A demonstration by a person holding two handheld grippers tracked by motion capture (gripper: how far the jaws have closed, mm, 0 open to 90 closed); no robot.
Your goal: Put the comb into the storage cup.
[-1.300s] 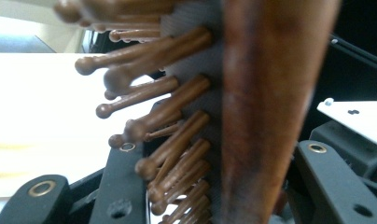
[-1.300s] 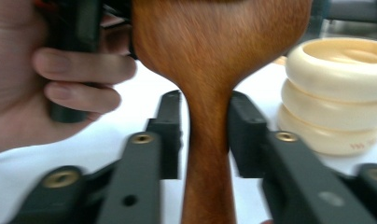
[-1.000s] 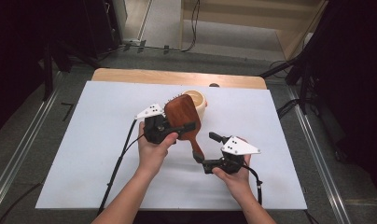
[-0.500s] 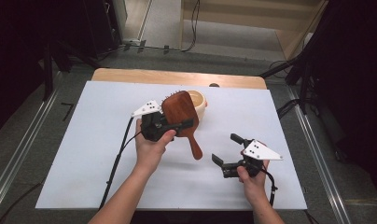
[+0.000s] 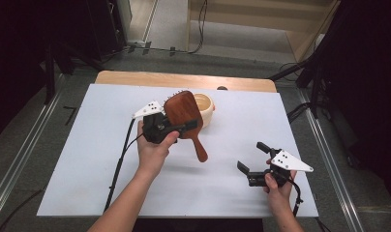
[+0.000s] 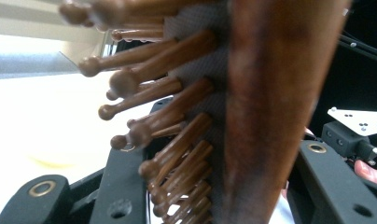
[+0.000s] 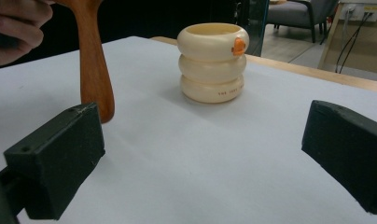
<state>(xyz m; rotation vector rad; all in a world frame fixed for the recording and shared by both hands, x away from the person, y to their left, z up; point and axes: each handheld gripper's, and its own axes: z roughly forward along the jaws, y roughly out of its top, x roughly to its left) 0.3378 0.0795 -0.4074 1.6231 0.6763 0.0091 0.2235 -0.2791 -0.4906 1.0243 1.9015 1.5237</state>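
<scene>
Left gripper, centre frame, clamps the hairbrush head; handle-heavy, it may pivot loose. Right gripper, lower right: jaws apart, empty.

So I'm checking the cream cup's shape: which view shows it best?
The right gripper view: the cream cup stands whole, three stacked rings with an orange mark. The high view has the hairbrush hiding part of it; the left gripper view gives a pale blur.

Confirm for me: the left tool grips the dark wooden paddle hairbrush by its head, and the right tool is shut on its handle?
Not quite. The right tool is open and holds nothing, clear of the dark wooden paddle hairbrush, as the right gripper view shows. The left tool does grip its head.
</scene>
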